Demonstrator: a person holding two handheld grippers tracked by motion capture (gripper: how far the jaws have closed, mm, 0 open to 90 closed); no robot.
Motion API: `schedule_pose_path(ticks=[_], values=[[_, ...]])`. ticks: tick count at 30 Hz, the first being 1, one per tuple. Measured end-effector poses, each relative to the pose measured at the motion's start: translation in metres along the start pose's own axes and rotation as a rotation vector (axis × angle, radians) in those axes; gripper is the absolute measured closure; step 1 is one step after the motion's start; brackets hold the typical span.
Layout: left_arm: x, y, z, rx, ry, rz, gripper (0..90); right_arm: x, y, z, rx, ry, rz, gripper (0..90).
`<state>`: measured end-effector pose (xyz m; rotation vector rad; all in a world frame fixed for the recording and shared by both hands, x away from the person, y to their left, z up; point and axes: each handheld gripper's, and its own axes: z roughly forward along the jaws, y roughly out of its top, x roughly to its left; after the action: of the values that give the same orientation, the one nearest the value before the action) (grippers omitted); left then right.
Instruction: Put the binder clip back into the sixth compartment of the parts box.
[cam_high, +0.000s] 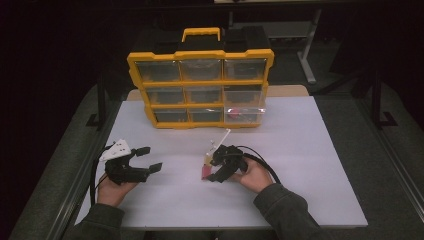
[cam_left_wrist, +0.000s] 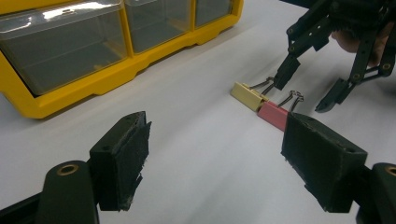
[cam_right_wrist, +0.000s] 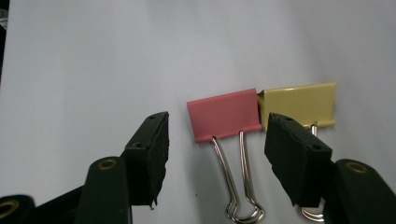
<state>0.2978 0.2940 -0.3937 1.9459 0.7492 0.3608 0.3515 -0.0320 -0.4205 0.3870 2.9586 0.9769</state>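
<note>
Two binder clips lie side by side on the white table, a red one (cam_right_wrist: 225, 114) and a yellow one (cam_right_wrist: 299, 103), with their wire handles toward my right gripper. My right gripper (cam_right_wrist: 219, 149) is open just above the table; its jaws stand on either side of the red clip's handles without touching them, and one jaw partly covers the yellow clip. The high view has the red clip (cam_high: 206, 172) and the yellow clip (cam_high: 206, 160) at the tips of the right gripper (cam_high: 213, 170). My left gripper (cam_high: 151, 159) rests open at the left with nothing in it.
A yellow organizer (cam_high: 200, 82) with clear drawers stands at the back of the white table (cam_high: 300, 165). Its bottom right drawer (cam_high: 239, 115) holds something reddish. The left gripper view has the organizer (cam_left_wrist: 93, 79) close on its left.
</note>
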Motion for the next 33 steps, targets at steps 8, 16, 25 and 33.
schedule_pose_path(ticks=[8,16,25,33], values=[[0.0,0.0,0.0,0.0,0.0,-0.004,23.0,0.001,-0.004,0.009,0.021,0.016,0.014,39.5],[0.0,0.0,-0.001,0.0,0.0,-0.004,23.0,0.007,-0.008,0.014,0.029,-0.002,0.004,38.9],[0.0,0.0,-0.001,-0.002,0.0,-0.006,23.0,0.012,-0.005,0.013,0.039,0.015,-0.02,40.1],[0.0,0.001,-0.001,-0.006,-0.001,-0.006,23.0,0.006,0.001,0.011,0.015,-0.016,-0.011,40.1]])
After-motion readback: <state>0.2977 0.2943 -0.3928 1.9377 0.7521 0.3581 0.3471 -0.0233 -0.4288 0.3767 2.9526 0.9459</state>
